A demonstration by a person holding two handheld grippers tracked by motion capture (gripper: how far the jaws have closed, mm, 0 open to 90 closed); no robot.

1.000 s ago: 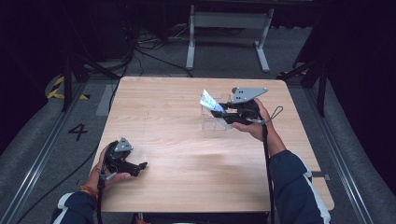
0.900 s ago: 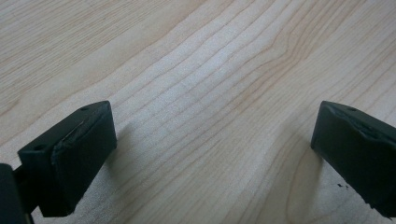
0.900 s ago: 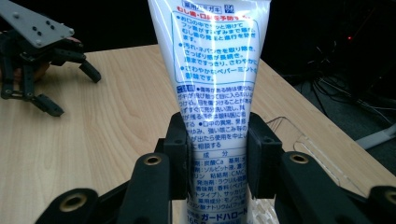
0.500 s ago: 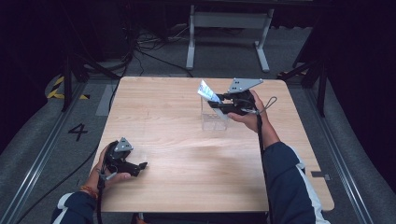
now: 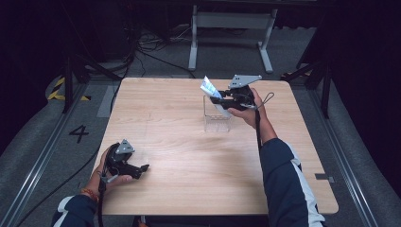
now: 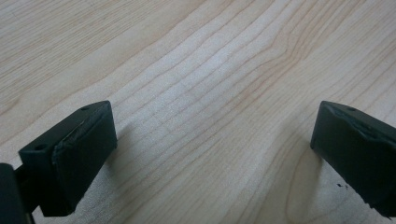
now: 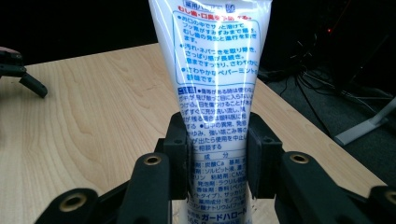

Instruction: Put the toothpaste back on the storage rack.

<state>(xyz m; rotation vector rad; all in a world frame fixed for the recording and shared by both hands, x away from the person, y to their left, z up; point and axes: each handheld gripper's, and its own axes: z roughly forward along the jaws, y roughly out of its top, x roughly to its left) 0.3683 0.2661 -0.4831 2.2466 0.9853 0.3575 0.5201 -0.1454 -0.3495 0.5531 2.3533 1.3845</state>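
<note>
- While we carry the toothpaste tube (image 7: pixel 215 88) over the clear box (image 5: pixel 216 116) on the table (image 5: pixel 189 165), our right gripper (image 5: pixel 222 100) stays clenched on the tube's lower body, its crimped end tilted up and away from the box.
- We judge this the carrying step: the tube hangs just above the box, not yet inside.
- Next we would need to line the tube up with the box's open top, lower it in, then loosen the grip.
- Well away from the box, near the table's front edge, our left gripper (image 6: pixel 210 154) rests spread wide, holding nothing.
</note>
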